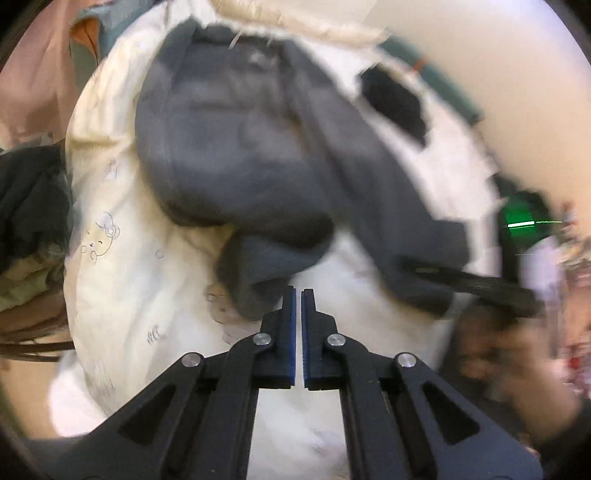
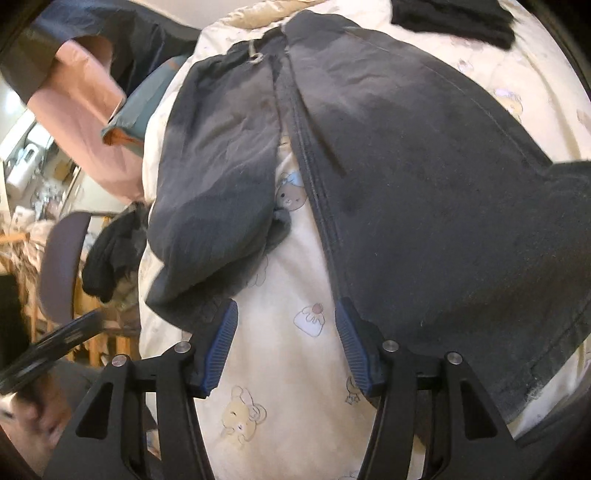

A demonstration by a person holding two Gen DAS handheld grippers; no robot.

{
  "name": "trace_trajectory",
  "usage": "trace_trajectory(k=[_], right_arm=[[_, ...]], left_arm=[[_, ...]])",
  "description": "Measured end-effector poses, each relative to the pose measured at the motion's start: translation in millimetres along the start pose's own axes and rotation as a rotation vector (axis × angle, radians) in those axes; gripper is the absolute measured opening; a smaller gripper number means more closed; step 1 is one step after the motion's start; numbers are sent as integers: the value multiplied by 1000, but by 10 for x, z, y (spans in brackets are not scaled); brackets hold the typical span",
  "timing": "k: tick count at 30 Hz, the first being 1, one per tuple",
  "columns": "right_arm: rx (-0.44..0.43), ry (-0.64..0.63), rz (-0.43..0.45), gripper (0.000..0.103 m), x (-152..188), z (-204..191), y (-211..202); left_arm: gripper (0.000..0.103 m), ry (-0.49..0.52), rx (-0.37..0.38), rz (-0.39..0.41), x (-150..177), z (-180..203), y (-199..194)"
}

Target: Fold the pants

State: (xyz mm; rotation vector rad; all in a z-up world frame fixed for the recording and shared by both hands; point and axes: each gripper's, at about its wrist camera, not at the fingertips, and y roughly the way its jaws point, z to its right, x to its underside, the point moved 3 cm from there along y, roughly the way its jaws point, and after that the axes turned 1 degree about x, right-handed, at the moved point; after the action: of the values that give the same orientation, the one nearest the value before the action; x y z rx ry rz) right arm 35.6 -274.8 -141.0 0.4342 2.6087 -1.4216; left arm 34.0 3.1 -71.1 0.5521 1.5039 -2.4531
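Pants (image 2: 424, 206) blur in the left view; left hand-held gripper (image 1: 298, 295) closed empty, right hand-held gripper (image 2: 286, 314) apart.

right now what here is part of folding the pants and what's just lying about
Part of the job:
- grey pants
- cream printed bedding they lie on
- left gripper, shut
- right gripper, open

Lying about:
- black garment
- pink cloth
- chair

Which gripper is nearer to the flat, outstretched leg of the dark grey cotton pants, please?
Right. The right gripper stands open with one finger at the outstretched leg, on its inner edge; the left gripper, shut, is across by the bunched-up leg.
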Motion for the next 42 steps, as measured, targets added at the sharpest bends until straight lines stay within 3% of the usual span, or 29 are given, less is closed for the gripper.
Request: trace_trajectory(k=[1,3,6,7,9,10,11,15,16,17,18,20,22,29,31,33,35,37,39,42], right_arm=[[-12,15,-6,57,-5,21,15],[-32,45,-20,57,-19,39,64],[-56,72,-36,57,-29,19,141],[-54,69,-37,57,-26,14,138],[-46,54,-30,57,-16,-1,109],[-40,50,-23,57,-6,7,76],[-37,51,-18,57,0,25,46],[-66,116,-8,57,-5,156,-31],[-73,132,-5,57,-18,186,-39],[-76,142,-1,57,-32,210,-44],[-75,148,3,57,-46,229,-48],[-67,159,6,57,-63,258,-49],[-78,178,5,57,-65,288,-54],[-116,197,-32,57,-87,248,65],[-111,176,-44,57,-85,191,124],[-108,150,-70,57,-60,121,215],[-115,128,-109,57,-3,72,310],[-177,124,-167,57,97,-6,423],[-189,97,-223,59,212,-97,534],[-126,20,-264,59,319,-214,685]], left_arm=[[0,-5,-5,24,-4,6,-144],[0,-8,-106,40,-12,-56,-254],[3,-2,-241,-4,10,-172,-35],[8,-1,-253,-26,27,-180,79],[32,-14,-266,-66,82,-197,285],[59,-21,-276,-80,105,-193,403],[72,-18,-294,-78,104,-180,533],[69,-22,-366,-79,64,-251,943],[53,-31,-361,-82,43,-276,1042],[16,-32,-345,-90,36,-286,1119],[0,-41,-317,-118,33,-298,1209],[1,-41,-247,-107,36,-242,1186],[1,30,-246,-88,47,-133,1016],[0,55,0,51,52,243,-232],[0,57,-13,61,72,209,-356],[0,3,-43,24,91,62,-233],[0,-84,-150,-73,217,-228,14],[0,-144,-161,-138,355,-394,186],[0,-135,-173,-145,452,-433,268],[0,-129,-173,-128,508,-467,271]])
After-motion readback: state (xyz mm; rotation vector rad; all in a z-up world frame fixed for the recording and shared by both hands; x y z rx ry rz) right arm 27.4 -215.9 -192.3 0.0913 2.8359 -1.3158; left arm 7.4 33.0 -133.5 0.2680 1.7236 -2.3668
